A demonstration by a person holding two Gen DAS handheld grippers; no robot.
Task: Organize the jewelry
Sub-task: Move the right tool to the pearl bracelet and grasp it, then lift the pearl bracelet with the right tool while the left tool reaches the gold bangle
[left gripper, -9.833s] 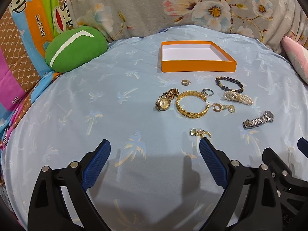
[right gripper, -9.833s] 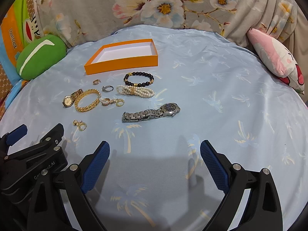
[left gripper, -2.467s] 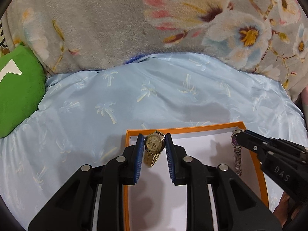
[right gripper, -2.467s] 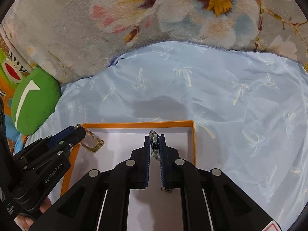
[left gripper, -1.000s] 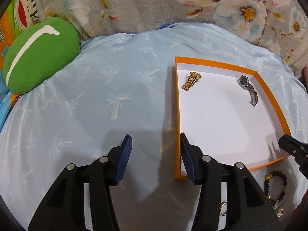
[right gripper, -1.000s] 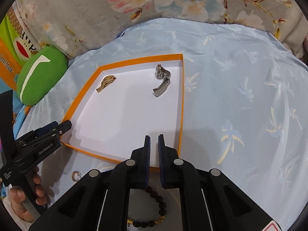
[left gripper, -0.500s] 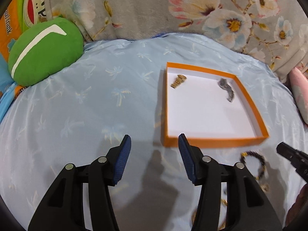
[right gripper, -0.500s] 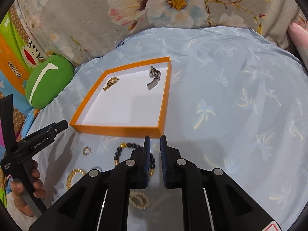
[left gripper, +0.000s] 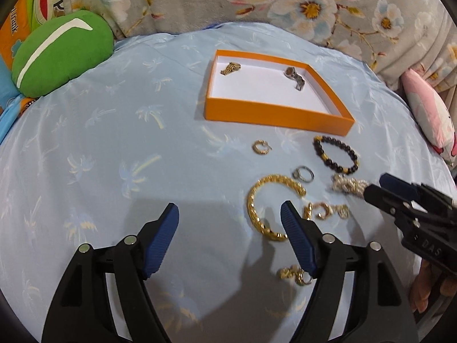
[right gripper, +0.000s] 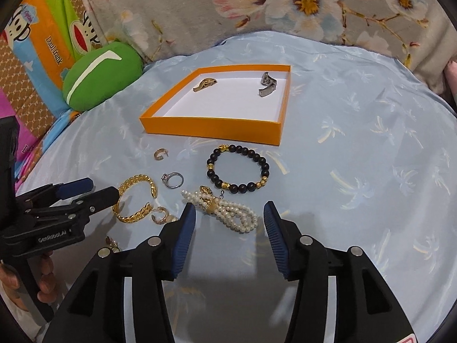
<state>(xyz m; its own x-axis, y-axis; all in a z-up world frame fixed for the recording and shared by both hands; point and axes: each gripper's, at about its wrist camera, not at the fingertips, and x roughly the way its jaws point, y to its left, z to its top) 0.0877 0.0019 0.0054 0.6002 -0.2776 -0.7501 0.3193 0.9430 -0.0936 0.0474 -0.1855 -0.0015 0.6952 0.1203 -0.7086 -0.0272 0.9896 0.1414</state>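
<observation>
**2 watches boxed, the rest loose on the bed**

The orange box (left gripper: 274,111) is a shallow cardboard rectangle with a white floor, sitting toward the far edge of the bed (left gripper: 114,143), which is covered in glossy pale blue fabric printed with palms. In it lie 2 watches: a gold watch (right gripper: 204,84) in the far left corner and a steel watch (right gripper: 267,87) with a metal link band in the far right corner, well apart.

In front of the box's near wall lie the loose pieces. There are 3 bracelets: a round bead bracelet (right gripper: 238,168) of dark beads with gold spacers, a multi-strand pearl bracelet (right gripper: 228,208) tied with a gold knot, and an open gold cuff (right gripper: 135,200) with a braided texture. 1 silver ring (right gripper: 172,180) lies between the cuff and the beads. Small gold hoop earrings are scattered around; 1 hoop (right gripper: 160,154) lies alone nearest the box.

The left gripper (left gripper: 230,234) has its ribbed blue jaws wide, empty, by the cuff. The right gripper (right gripper: 230,225) has its jaws wide, empty, either side of the pearls.

A green cushion (left gripper: 60,57) rests at the far left edge.
</observation>
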